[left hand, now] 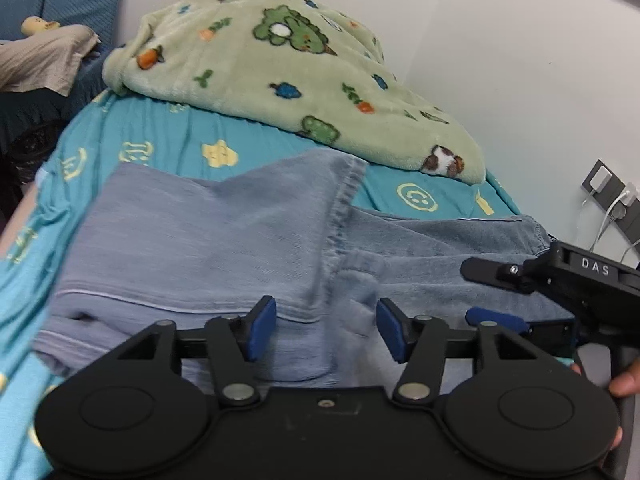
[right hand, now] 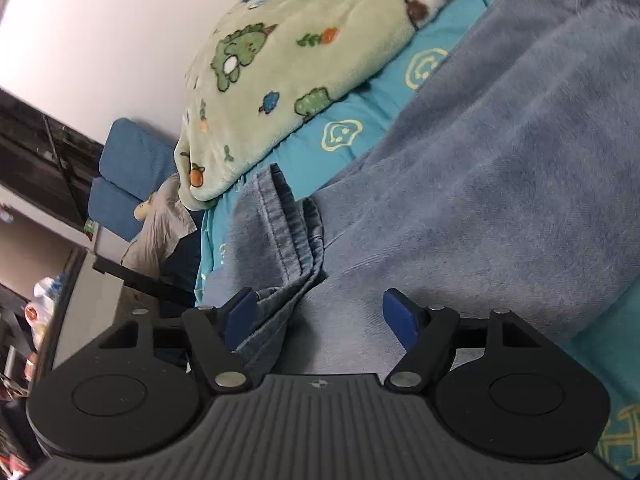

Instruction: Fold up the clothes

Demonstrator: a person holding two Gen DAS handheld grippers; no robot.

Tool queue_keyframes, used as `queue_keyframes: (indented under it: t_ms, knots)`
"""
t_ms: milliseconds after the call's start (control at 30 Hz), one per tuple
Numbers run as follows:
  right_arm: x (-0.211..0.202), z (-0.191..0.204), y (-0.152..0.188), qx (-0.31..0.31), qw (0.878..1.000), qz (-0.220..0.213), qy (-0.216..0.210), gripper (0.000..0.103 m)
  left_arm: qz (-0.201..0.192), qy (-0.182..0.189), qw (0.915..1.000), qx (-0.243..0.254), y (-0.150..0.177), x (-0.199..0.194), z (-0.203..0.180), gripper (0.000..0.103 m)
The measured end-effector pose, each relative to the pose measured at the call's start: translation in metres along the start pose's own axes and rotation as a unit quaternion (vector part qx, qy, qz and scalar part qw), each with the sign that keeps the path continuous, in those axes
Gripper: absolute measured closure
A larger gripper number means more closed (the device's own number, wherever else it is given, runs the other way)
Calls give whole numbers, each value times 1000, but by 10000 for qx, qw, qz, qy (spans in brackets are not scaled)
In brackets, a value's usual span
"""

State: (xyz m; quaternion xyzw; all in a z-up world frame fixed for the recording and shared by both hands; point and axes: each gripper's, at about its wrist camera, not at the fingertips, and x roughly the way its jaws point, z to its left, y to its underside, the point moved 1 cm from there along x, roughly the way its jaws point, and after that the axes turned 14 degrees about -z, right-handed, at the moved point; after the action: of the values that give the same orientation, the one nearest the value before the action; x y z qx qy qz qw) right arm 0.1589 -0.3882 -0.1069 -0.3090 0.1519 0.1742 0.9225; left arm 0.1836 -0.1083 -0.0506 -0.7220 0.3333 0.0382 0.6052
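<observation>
With the jeans (left hand: pixel 224 240) lying part-folded on the teal bedsheet (left hand: pixel 168 140), just in front of the green blanket (left hand: pixel 280 64), left gripper (left hand: pixel 326 330) and right gripper (right hand: pixel 320 316) both have jaws apart over the denim, probably ready to pinch an edge for folding.

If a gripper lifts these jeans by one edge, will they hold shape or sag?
The jeans would probably sag: they lie in soft creases on the bedsheet. The stacked hems suggest thick layers, likely heavy for an open left gripper. The nap looks grippy, so slipping seems unlikely.
</observation>
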Motion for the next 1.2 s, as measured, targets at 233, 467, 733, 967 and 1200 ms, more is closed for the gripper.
queue_keyframes:
  t_ms: [233,467,733,967,1200]
  knots:
    - [13,12,14,-258,9994,-121,-199,30,-18,-414,9991,-124,-5,-27,51,44]
    - [45,13,21,-400,9991,12,-161,29,-301,-916,9933,-631,-2,-24,101,40]
    - [90,16,37,-489,9962,560,-455,28,-383,-1271,9897,-537,-3,-3,126,38]
    - [101,28,53,-841,9948,512,-277,28,-338,-1386,9876,-652,2,7,137,39]
    - [91,44,64,-1233,9911,435,-268,74,-555,-1299,9874,-713,-2,-1,133,38]
